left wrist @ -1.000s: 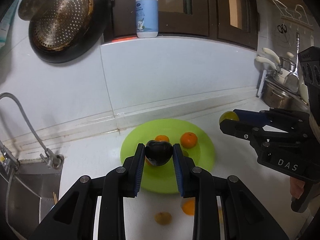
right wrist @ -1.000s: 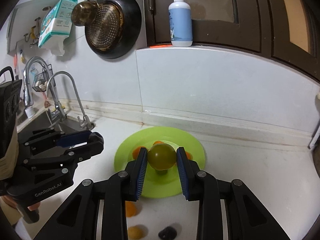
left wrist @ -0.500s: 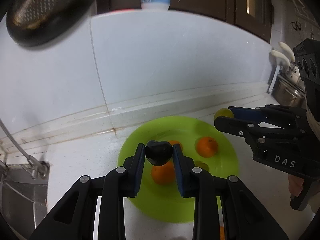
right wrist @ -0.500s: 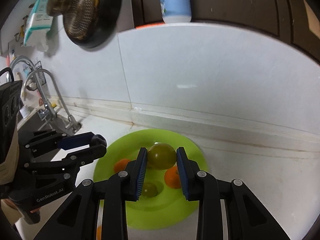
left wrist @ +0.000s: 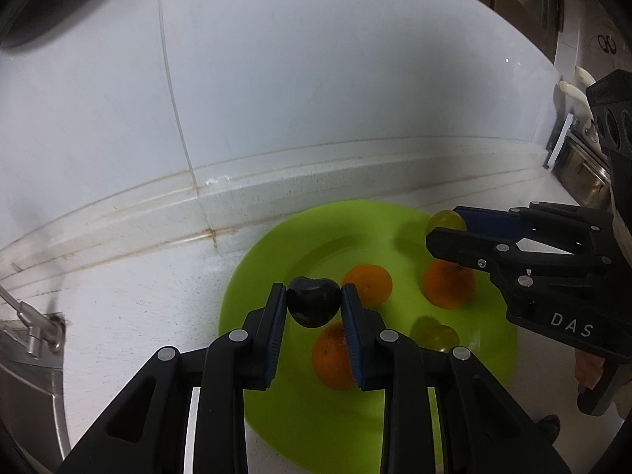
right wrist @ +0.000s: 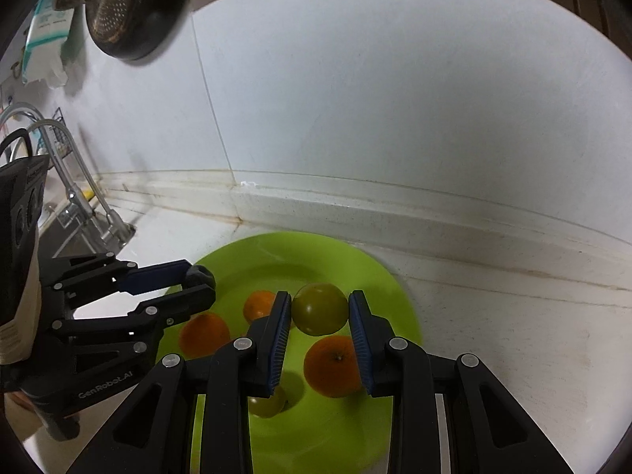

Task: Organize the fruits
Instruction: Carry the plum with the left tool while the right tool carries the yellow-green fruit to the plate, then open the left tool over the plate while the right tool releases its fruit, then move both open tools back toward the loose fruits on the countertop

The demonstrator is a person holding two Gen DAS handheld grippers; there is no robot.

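A lime green plate [left wrist: 276, 414] [right wrist: 316, 252] lies on the white counter by the wall. Three oranges [left wrist: 369, 282] [right wrist: 333, 365] and a small green fruit [left wrist: 436, 335] [right wrist: 268, 405] lie on it. My left gripper [left wrist: 314, 304] is shut on a dark plum [left wrist: 314, 302] and holds it above the plate's left part. It also shows in the right wrist view [right wrist: 197, 280]. My right gripper [right wrist: 320, 310] is shut on a green-yellow fruit [right wrist: 320, 308] above the plate. It enters the left wrist view from the right [left wrist: 446, 229].
A sink with a faucet [right wrist: 71, 181] lies to the left, its edge also in the left wrist view [left wrist: 27, 355]. A dark pan [right wrist: 134, 8] hangs on the wall. A metal rack [left wrist: 580, 166] stands at the far right.
Both grippers have moved forward and down over the plate with their fruits still held. The plate and oranges now look larger and closer.
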